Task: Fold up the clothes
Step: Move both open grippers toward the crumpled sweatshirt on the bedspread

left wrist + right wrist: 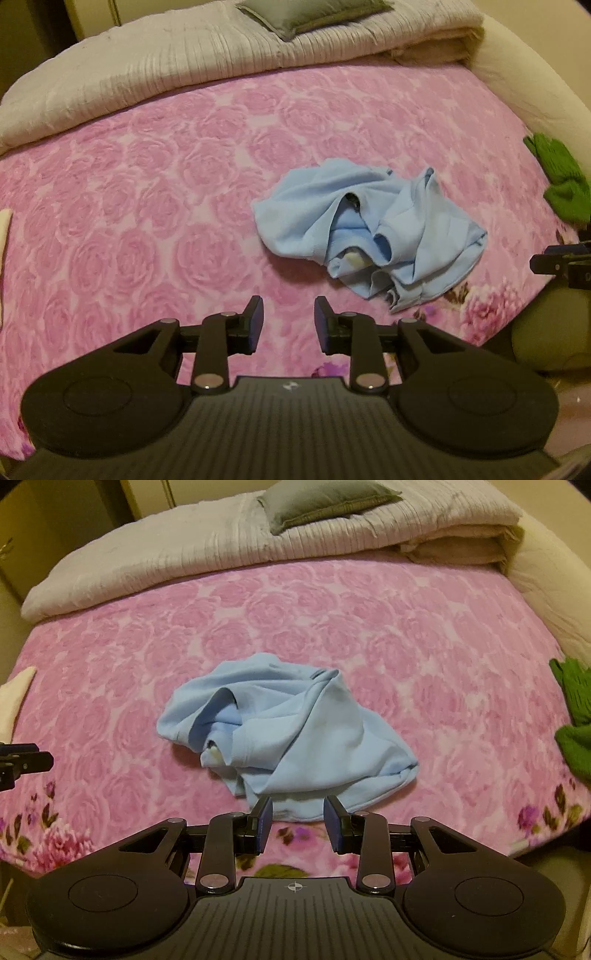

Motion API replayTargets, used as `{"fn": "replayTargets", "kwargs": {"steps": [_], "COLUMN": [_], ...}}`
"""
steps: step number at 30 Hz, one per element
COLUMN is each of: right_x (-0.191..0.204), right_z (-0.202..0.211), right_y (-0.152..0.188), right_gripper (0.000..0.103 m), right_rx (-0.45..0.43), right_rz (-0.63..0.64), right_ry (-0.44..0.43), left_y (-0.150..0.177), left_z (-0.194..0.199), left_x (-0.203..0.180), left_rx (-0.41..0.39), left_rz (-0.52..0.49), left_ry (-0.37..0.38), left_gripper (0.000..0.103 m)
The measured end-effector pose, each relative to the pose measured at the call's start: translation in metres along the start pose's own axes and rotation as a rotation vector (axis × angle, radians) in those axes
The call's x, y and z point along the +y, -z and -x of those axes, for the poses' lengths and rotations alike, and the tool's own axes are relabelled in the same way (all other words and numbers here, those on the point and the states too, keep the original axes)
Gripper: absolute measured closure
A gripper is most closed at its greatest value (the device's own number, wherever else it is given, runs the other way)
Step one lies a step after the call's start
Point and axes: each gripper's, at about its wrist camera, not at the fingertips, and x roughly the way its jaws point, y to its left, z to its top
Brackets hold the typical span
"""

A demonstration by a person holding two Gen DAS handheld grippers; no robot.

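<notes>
The bed with its pink rose-patterned blanket (406, 635) is the working surface, broad and flat enough for spreading a garment. At its 12 o'clock edge a rumpled off-white quilt (184, 550) is pushed back with a grey cushion (325, 502) on top, probably to free the middle. The crumpled light-blue cotton shirt (280, 731) lies bunched near the centre in the right wrist view, its folds overlapping so no sleeve or hem reads clearly; it needs flattening first. A green knitted garment (576, 716) waits at 3 o'clock by the bed's edge, likely queued for later. A cream cloth piece (14, 701) shows at 9 o'clock.

The right gripper (298, 823) hovers just at the shirt's near edge, jaws moderately apart and empty, seemingly lined up for a pinch. The left gripper (288, 325) hangs over bare blanket, with the shirt at its 1 o'clock, jaws likewise apart, holding nothing.
</notes>
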Motion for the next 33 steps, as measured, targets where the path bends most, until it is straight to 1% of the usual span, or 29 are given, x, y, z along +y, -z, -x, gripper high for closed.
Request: {"fn": "replayTargets", "kwargs": {"steps": [5, 8, 10, 13, 16, 20, 22, 24, 26, 30, 32, 33], "right_x": [0.015, 0.016, 0.014, 0.006, -0.008, -0.026, -0.034, -0.036, -0.036, -0.036, -0.038, -0.041], "right_z": [-0.009, -0.016, -0.021, -0.033, -0.044, -0.058, -0.066, -0.075, -0.085, -0.118, -0.134, -0.143], "right_y": [0.007, 0.010, 0.011, 0.013, 0.013, 0.004, -0.005, -0.015, -0.023, -0.038, -0.042, -0.044], "right_gripper": [0.068, 0.068, 0.068, 0.068, 0.068, 0.068, 0.068, 0.068, 0.068, 0.068, 0.068, 0.064], "right_rx": [0.027, 0.041, 0.042, 0.057, 0.076, 0.069, 0.044, 0.006, -0.030, -0.036, -0.019, -0.007], "right_rz": [-0.039, -0.048, -0.052, -0.065, -0.079, -0.074, -0.049, 0.013, 0.090, 0.206, 0.227, 0.227], "right_ry": [0.016, 0.026, 0.033, 0.050, 0.060, 0.067, 0.069, 0.079, 0.098, 0.121, 0.115, 0.106], "left_y": [0.005, 0.011, 0.015, 0.019, 0.019, 0.016, 0.014, 0.011, 0.010, 0.011, 0.008, 0.007], "left_z": [-0.012, -0.022, -0.032, -0.049, -0.067, -0.088, -0.101, -0.117, -0.133, -0.164, -0.178, -0.185], "left_x": [0.011, 0.017, 0.020, 0.022, 0.024, 0.023, 0.021, 0.015, 0.008, -0.003, -0.003, -0.002], "left_rx": [0.019, -0.009, -0.026, -0.025, -0.009, -0.023, -0.031, -0.037, -0.048, -0.045, -0.040, -0.038], "left_rz": [-0.020, -0.032, -0.039, -0.048, -0.053, -0.068, -0.088, -0.134, -0.201, -0.337, -0.357, -0.367], "left_ry": [0.046, 0.074, 0.084, 0.082, 0.059, 0.053, 0.042, 0.020, 0.009, -0.019, -0.013, -0.010], "left_gripper": [0.078, 0.075, 0.075, 0.075, 0.075, 0.074, 0.073, 0.073, 0.072, 0.070, 0.068, 0.067]}}
